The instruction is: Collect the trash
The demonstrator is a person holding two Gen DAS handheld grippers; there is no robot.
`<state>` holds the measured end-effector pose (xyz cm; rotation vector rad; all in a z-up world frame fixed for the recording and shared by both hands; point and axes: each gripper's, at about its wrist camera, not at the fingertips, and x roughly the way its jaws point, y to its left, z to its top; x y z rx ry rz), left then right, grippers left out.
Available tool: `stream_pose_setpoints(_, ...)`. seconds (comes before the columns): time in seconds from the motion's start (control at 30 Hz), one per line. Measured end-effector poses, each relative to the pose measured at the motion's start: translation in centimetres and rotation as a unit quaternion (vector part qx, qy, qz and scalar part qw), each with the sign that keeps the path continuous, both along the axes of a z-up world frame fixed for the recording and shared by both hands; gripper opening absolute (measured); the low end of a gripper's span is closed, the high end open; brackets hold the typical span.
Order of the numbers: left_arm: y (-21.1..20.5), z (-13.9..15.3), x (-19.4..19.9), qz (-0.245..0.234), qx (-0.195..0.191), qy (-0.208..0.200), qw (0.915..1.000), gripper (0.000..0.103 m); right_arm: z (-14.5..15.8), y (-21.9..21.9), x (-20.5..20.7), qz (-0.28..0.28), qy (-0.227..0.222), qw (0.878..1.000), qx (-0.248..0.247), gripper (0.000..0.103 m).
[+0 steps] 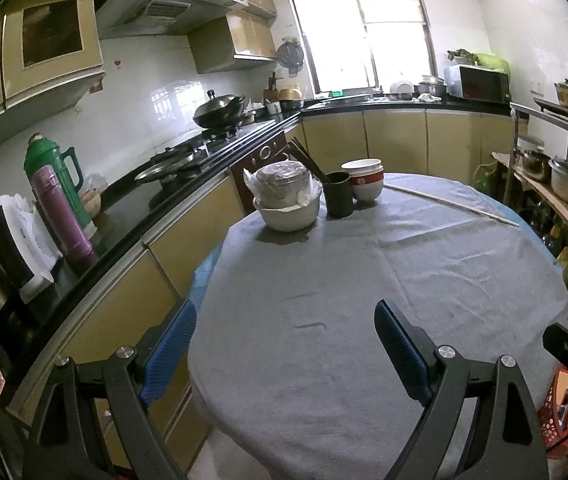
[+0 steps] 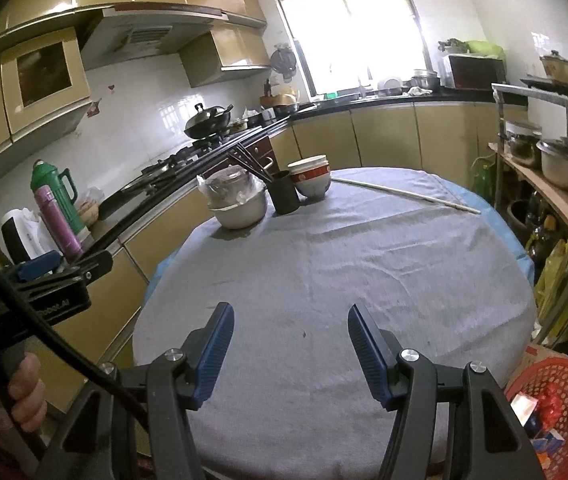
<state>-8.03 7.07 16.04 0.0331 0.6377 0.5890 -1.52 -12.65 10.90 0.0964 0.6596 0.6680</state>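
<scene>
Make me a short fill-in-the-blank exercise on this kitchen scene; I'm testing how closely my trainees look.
1. The dark cup beside the stacked bowls holds ____.
2. The basket with trash on the floor is coloured ____.
3. The left gripper and the right gripper both have their jaws ____.
4. The green thermos stands on the ____.

Missing words: chopsticks; red; open; counter

Grey tablecloth (image 2: 324, 264) – red mesh basket (image 2: 564, 376) – green flask (image 1: 50, 168).
</scene>
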Motion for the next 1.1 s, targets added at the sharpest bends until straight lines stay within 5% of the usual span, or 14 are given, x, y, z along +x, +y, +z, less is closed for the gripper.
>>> stream_pose_setpoints(0.6, 3.4, -0.8, -0.6, 0.027, -0.019, -0.001, 0.9995, 0.091, 0.5, 3.7, -0.2, 0.031, -0.011, 0.999, -0.021, 0.064)
stream_pose_setpoints(1.1, 3.1, -3.8, 4.8, 0.003, -0.033, 0.041, 0.9986, 0.091, -3.5, 3.4, 4.8, 0.017, 0.037, 0.999, -0.019, 0.064)
